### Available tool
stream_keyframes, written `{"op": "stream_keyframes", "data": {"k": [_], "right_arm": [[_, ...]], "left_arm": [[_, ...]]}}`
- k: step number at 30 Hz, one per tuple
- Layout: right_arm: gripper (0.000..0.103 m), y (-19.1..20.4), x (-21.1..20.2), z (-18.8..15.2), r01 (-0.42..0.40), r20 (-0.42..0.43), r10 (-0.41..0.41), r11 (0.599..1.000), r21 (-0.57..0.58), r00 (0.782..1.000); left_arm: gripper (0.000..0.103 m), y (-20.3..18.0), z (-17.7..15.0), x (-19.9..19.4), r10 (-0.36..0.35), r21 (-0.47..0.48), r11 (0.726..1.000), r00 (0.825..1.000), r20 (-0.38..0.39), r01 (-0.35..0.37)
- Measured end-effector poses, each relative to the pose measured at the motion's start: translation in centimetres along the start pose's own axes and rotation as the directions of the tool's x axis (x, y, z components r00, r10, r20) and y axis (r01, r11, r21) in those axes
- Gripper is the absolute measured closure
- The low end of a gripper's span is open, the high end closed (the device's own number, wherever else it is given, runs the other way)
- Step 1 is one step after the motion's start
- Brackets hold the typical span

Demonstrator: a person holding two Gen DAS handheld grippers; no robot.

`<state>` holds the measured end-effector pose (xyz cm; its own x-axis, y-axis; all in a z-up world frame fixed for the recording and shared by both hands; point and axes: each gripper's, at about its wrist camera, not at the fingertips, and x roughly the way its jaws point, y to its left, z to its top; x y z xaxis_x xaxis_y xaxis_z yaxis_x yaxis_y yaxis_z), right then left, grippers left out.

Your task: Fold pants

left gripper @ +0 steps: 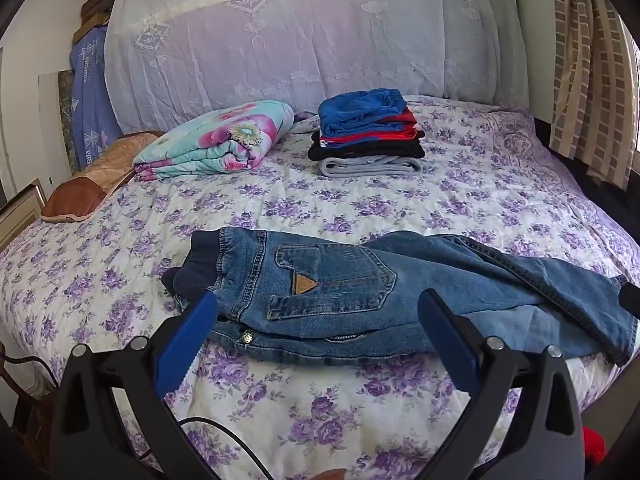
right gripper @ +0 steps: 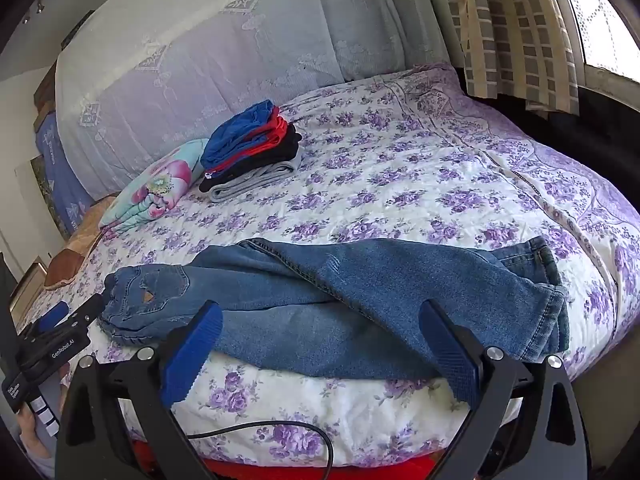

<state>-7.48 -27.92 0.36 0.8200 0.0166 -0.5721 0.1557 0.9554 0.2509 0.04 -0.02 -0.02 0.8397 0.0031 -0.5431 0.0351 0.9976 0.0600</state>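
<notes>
While a pair of blue jeans point(left gripper: 360, 300) lies spread lengthwise near the front edge of a bed point(left gripper: 360, 208) covered in purple flowers, the left gripper point(left gripper: 316, 304) hangs over the waistband end, jaws wide and empty. The right gripper point(right gripper: 320, 316) hovers above the legs, equally wide, gripping nothing. Farther back sit a stack of folded clothes point(left gripper: 368, 132) and a folded floral blanket point(left gripper: 216, 140).

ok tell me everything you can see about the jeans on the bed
The jeans are blue denim with a dark ribbed elastic waistband, a stitched back pocket bearing a tan triangular patch, and a metal button. They lie flat on the floral bedspread near its front edge, waistband to the left, one leg folded over the other, still wrinkled. Nothing grips them.
</notes>
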Motion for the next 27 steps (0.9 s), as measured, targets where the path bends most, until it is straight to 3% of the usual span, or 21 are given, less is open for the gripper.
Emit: {"op": "stream_keyframes", "data": {"k": [27], "right_arm": [[0.004,0.01,-0.43,-0.07,0.002,0.019,-0.002,1.000,0.020,1.000]], "left_arm": [[0.005,0.25,0.07,-0.08,0.001,-0.004,1.000,1.000,0.005,-0.001]]}}
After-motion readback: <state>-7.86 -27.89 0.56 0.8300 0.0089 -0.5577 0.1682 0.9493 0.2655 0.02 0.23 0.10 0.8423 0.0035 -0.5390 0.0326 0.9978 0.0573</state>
